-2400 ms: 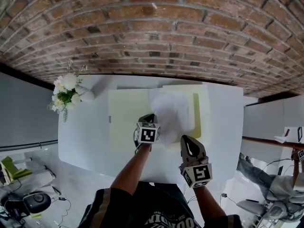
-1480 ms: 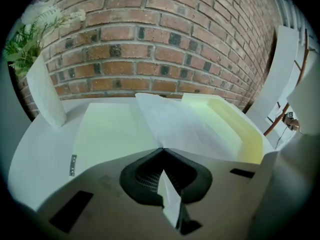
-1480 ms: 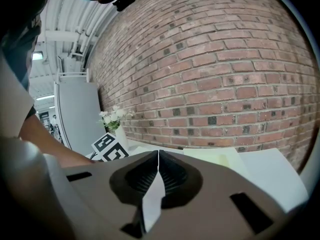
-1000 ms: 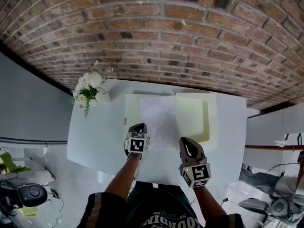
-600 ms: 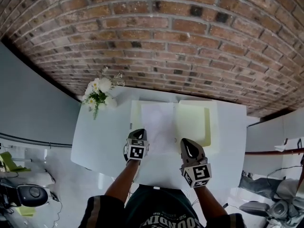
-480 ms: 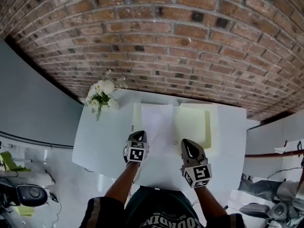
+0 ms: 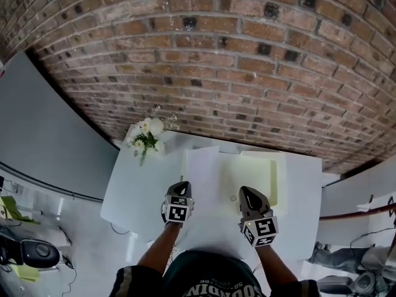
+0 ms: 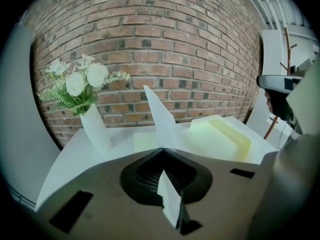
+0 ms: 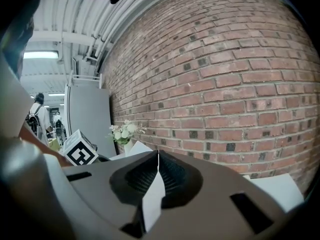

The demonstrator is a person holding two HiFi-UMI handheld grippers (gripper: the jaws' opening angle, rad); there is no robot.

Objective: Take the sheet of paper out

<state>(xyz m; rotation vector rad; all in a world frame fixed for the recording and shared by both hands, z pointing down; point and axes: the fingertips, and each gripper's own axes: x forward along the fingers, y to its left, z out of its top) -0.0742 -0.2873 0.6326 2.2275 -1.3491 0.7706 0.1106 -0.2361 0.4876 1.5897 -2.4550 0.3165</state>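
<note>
so both grippers are out over the near edge of the white table (image 7: pixel 133 190), side by side and a bit apart. the left gripper (image 7: pixel 180 187) has its jaws shut tight on the sheet of paper (image 7: pixel 201 166). in the left gripper view the sheet (image 8: pixel 160 119) sticks up past the jaw tips in a bent point, with more white showing down inside the jaws. the right gripper (image 7: pixel 247 195) has its jaws together too, and in the right gripper view there's a thin white strip pinched between them, running from the tips (image 9: pixel 158 156) back toward the camera. looks like the edge of the same sheet to me. the paper runs away from the jaws, over the left half of a pale yellow folder (image 7: pixel 260 172) lying open on the table. that folder sits ahead of the left jaws and off to their right (image 8: pixel 220 136). a white vase of flowers (image 7: pixel 148 135) stands ahead and to the left of both sets of jaws, well clear of the paper, and a brick wall (image 7: pixel 198 54) is behind it all.
</note>
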